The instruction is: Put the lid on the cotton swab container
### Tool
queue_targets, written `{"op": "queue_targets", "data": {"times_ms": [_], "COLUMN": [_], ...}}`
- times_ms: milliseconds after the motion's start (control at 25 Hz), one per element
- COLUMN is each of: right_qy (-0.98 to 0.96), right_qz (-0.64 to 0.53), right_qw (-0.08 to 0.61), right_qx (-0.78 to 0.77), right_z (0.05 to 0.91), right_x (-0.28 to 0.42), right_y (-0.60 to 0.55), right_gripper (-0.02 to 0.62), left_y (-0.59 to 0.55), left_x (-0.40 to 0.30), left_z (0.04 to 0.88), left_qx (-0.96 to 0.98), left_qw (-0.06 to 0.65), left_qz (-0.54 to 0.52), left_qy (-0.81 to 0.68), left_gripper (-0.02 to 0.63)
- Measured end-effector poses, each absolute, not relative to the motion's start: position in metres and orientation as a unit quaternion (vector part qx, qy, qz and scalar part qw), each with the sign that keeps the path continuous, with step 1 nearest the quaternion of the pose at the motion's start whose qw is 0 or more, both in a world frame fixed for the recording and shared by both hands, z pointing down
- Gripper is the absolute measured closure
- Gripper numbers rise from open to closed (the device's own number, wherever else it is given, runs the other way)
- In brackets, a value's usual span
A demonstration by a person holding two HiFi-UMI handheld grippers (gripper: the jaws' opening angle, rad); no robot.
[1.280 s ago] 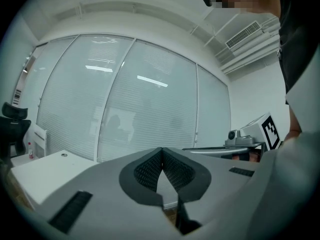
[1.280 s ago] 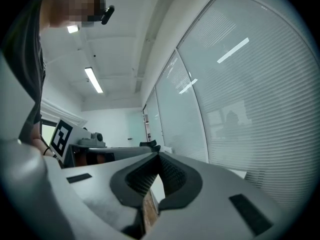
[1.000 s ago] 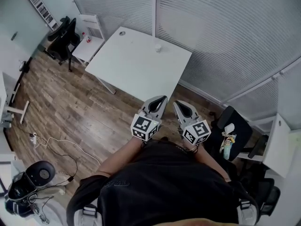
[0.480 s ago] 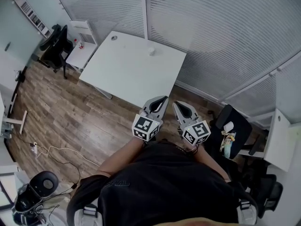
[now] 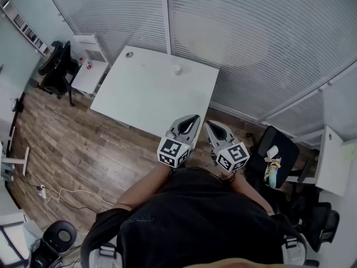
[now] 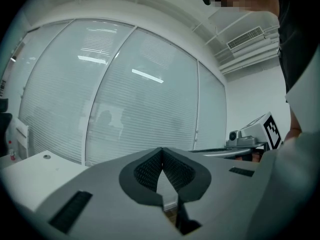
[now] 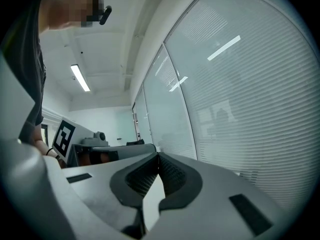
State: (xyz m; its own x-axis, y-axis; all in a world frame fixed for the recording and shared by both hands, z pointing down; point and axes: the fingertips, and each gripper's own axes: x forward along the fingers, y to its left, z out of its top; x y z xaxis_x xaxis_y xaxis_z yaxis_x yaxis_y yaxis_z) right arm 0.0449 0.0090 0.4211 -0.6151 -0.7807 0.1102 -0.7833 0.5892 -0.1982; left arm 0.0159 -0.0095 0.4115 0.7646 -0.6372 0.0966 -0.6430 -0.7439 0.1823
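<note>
We look down on a white tabletop (image 5: 146, 96) standing on a wood-plank floor (image 5: 72, 144), in a room walled by pale blinds (image 5: 256, 43). A black chair (image 5: 56, 71) stands far left beside a low white cabinet (image 5: 88, 74), a second chair (image 5: 277, 149) stands at the right, and a cable (image 5: 72, 193) trails over the floor near left. The only print we can make out is the black square markers on the grippers' cubes. The small white container (image 5: 177, 69) stands on the far part of the tabletop, and a round disc (image 5: 129, 54) lies near its far left corner, too small to tell what it is. The left gripper (image 5: 193, 116) and right gripper (image 5: 208, 123) hang side by side at the near edge, well apart from the container, each with jaws closed together on nothing.
</note>
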Motion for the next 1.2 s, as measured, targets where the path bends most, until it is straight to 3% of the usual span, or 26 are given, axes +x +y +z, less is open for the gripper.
{"op": "queue_targets", "data": {"times_ms": [1200], "right_qy": [-0.896], "right_qz": [0.097], "right_qw": [0.021], "right_qx": [0.433], "right_z": [0.403], "right_x": [-0.075], "right_y": [-0.115], "right_gripper": [0.572], "left_y": [-0.122], "left_x": [-0.103], "left_z": [0.394], "left_qx": [0.942], "left_qw": [0.098], "left_qz": [-0.016], "left_qy": [-0.321], "left_gripper": [0.592]}}
